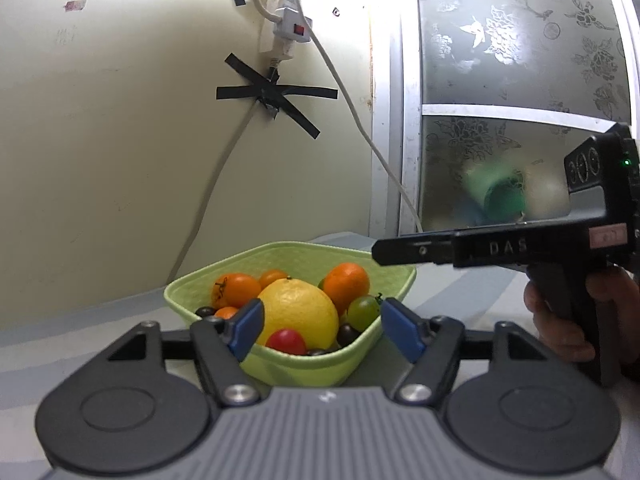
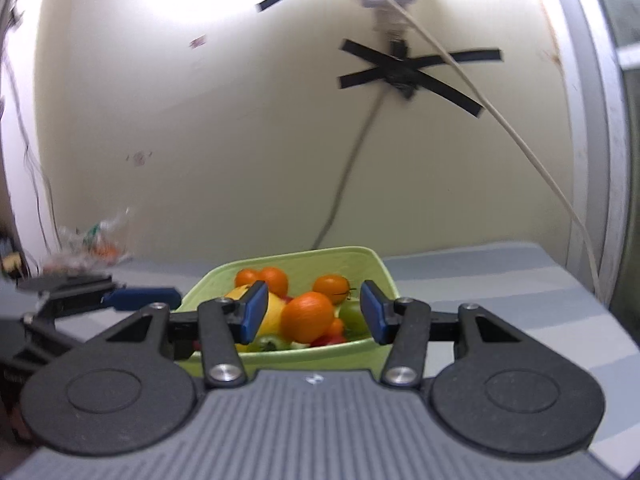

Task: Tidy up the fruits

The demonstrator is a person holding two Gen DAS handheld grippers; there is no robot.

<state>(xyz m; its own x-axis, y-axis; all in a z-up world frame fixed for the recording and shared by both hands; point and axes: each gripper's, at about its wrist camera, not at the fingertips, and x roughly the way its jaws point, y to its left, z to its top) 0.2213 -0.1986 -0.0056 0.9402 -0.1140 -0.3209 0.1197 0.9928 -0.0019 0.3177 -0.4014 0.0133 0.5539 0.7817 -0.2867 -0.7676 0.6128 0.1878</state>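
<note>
Now both tongs, the left tongs (image 1: pixel 322 330) and the right tongs (image 2: pixel 314 312), stand spread and empty before the light green plastic square basket (image 1: pixel 224 280) on the striped desk (image 1: pixel 100 320). All fruits lie inside it, so I would pick one top fruit, like the round orange mandarin (image 2: pixel 307 317), and close gently.

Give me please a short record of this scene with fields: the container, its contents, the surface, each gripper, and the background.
container: light green bowl, square with rounded corners
contents: large yellow citrus fruit, several oranges, red tomato, green tomato, small dark fruits
surface: table with grey striped cloth
left gripper: open, holds nothing, in front of the bowl
right gripper: open, holds nothing, in front of the bowl
background: cream wall, black tape cross, white power strip
</note>
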